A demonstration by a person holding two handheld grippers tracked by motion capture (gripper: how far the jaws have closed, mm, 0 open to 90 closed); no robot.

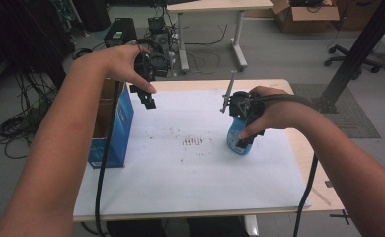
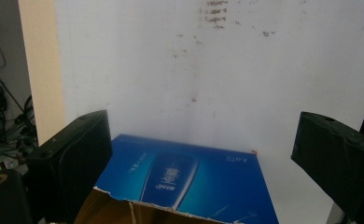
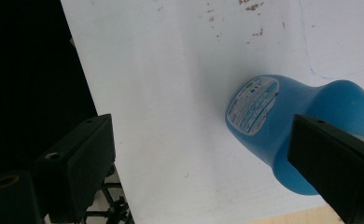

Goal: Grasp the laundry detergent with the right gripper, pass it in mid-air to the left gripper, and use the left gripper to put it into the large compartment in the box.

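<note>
The blue bottle (image 1: pixel 238 137) stands on the white sheet (image 1: pixel 190 168) that covers the tabletop (image 1: pixel 306 163), directly beneath the right tongs (image 1: pixel 245 116), which hang above it with the jaws pointing down. In the right gripper view the bottle (image 3: pixel 283 121) sits at the far jaw: that jaw overlaps its rounded blue shoulder, while the near jaw stands well apart from it over bare white sheet. The right tongs (image 3: pixel 203 163) are spread wide, and nothing is pressed between the pads; whether the far jaw actually touches the bottle cannot be told. A white printed label (image 3: pixel 254 105) faces up on the bottle's side. The left tongs (image 1: pixel 147 96) are held up in the air just beside the open blue carton (image 1: pixel 112 123), which stands at the left edge of the tabletop. In the left gripper view the left tongs (image 2: pixel 203 158) are likewise wide apart and hold nothing; the carton (image 2: pixel 189 177) lies below and between the jaws, its torn brown flap (image 2: pixel 124 210) nearest the camera. Brown specks (image 1: pixel 193 141) mark the sheet between the two tongs.
</note>
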